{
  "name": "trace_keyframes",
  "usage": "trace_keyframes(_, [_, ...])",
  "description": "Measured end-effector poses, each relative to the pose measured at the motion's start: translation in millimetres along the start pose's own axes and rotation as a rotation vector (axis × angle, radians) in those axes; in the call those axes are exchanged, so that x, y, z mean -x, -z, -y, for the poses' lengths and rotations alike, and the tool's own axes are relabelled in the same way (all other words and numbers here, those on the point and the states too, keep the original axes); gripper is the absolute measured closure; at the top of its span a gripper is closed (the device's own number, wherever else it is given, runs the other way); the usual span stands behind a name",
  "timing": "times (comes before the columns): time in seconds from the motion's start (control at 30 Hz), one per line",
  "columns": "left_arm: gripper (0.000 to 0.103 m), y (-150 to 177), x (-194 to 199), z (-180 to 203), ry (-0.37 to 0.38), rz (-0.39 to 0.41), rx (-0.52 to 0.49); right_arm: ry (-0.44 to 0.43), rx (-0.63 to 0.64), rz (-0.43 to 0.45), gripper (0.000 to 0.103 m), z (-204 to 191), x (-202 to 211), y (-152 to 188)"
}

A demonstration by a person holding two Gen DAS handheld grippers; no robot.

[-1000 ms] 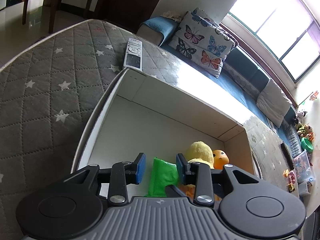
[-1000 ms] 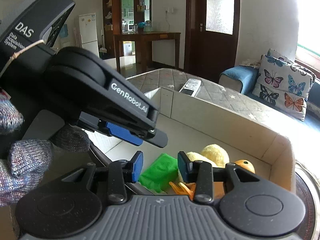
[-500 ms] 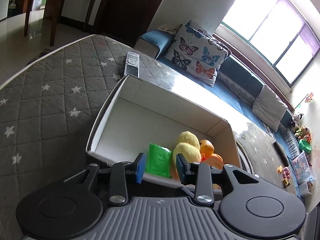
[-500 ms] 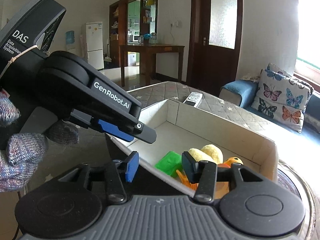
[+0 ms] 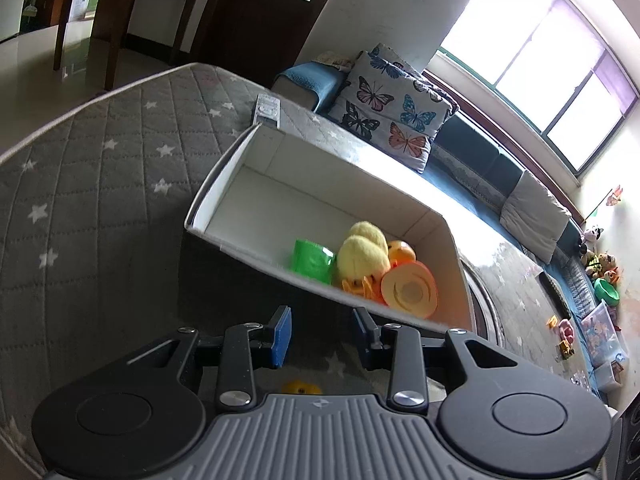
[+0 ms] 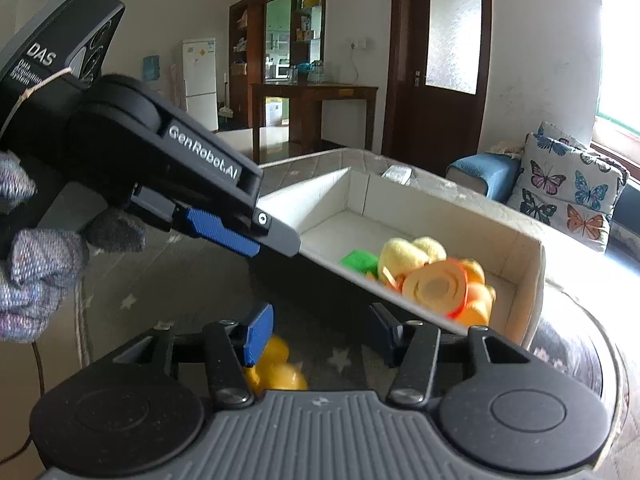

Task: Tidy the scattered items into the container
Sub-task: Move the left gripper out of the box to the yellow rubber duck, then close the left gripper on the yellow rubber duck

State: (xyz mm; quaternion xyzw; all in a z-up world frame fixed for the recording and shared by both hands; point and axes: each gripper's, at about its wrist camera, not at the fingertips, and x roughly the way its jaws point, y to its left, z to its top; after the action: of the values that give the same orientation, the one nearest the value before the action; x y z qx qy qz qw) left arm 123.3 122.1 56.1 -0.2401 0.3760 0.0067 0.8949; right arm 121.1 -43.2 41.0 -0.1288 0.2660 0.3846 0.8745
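A white cardboard box [image 5: 320, 188] [image 6: 516, 240] sits on the grey star-quilted mat. It holds a green block [image 5: 312, 258] [image 6: 358, 261], a yellow plush duck [image 5: 362, 254] [image 6: 404, 254] and orange toys [image 5: 410, 288] [image 6: 438, 286]. My left gripper [image 5: 322, 334] is open and empty, in front of the box's near wall. My right gripper [image 6: 320, 336] is open just above a yellow toy [image 6: 276, 368] lying on the mat; that toy peeks out below the left gripper too [image 5: 301, 387]. The left gripper's body [image 6: 168, 172] fills the left of the right wrist view.
A remote control [image 5: 266, 110] lies on the mat beyond the box. A butterfly cushion [image 5: 396, 108] and blue sofa stand behind. A round dark tray rim [image 6: 572, 344] borders the box on the right. A wooden table [image 6: 316, 100] stands further back.
Both grippers have drawn back from over the box to in front of its near wall and opened wider. A yellow toy on the mat has come into view under them.
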Motion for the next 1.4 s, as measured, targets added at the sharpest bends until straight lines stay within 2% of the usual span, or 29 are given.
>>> trace_keyframes(0.33, [0.067, 22, -11, -1, -0.003, -0.056, 0.008, -0.028, 0.018, -0.048, 0.048, -12, -3, 25])
trace_keyframes(1.0, [0.067, 38, -29, -13, -0.030, -0.117, 0.063, -0.041, 0.056, -0.104, 0.050, -27, -23, 36])
trace_keyframes(1.07, [0.067, 39, -30, -14, -0.033, -0.122, 0.066, -0.036, 0.062, -0.107, 0.051, -29, -24, 36])
trace_keyframes(1.13, [0.067, 40, -31, -15, -0.033, -0.124, 0.070, -0.032, 0.066, -0.112, 0.057, -29, -25, 37])
trace_keyframes(1.4, [0.067, 42, -30, -16, -0.029, -0.121, 0.071, -0.013, 0.076, -0.120, 0.062, -31, -26, 38])
